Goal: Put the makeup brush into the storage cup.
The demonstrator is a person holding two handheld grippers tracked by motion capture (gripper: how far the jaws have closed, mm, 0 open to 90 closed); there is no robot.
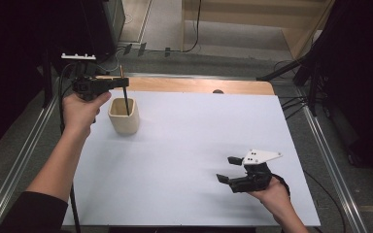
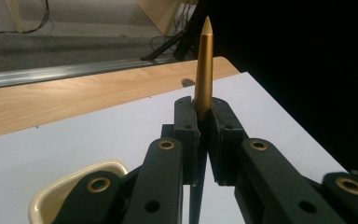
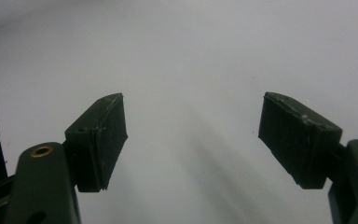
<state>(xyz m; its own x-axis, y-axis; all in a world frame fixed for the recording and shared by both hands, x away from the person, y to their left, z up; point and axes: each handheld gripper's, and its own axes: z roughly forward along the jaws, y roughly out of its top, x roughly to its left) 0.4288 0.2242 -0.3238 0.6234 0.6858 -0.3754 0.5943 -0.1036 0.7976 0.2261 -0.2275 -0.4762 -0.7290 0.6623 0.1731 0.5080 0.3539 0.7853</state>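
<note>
Reaching in from the lower left of the high view, the person's left forearm runs up and slightly rightward, its dark sleeve at the bottom edge and the hand curled round the left gripper (image 1: pixel 124 83) just left of and above the cream cup (image 1: pixel 124 116). That gripper lies roughly level, its jaws pointing right over the cup, and they are pinched tight on a slim pen (image 1: pixel 125 95). The pen stands nearly upright: its gold upper end rises above the jaws, and its dark lower end dips inside the cup's mouth. In the left gripper view the gold pen (image 2: pixel 203 70) pokes up from between the closed pads, tip pointed, with the cup's rim (image 2: pixel 56 189) low at the left, below the jaws. The cup itself stands upright on the white table sheet (image 1: pixel 189 145), near the sheet's far left corner.

Well to the right of the cup and nearer the person, the right hand comes up from the bottom edge, palm cradling the right gripper (image 1: pixel 228 169), which rests low over the sheet with its jaws pointing left. Those jaws stand wide apart with nothing between them; the right gripper view shows both pads (image 3: pixel 100 140) over bare white sheet.
</note>
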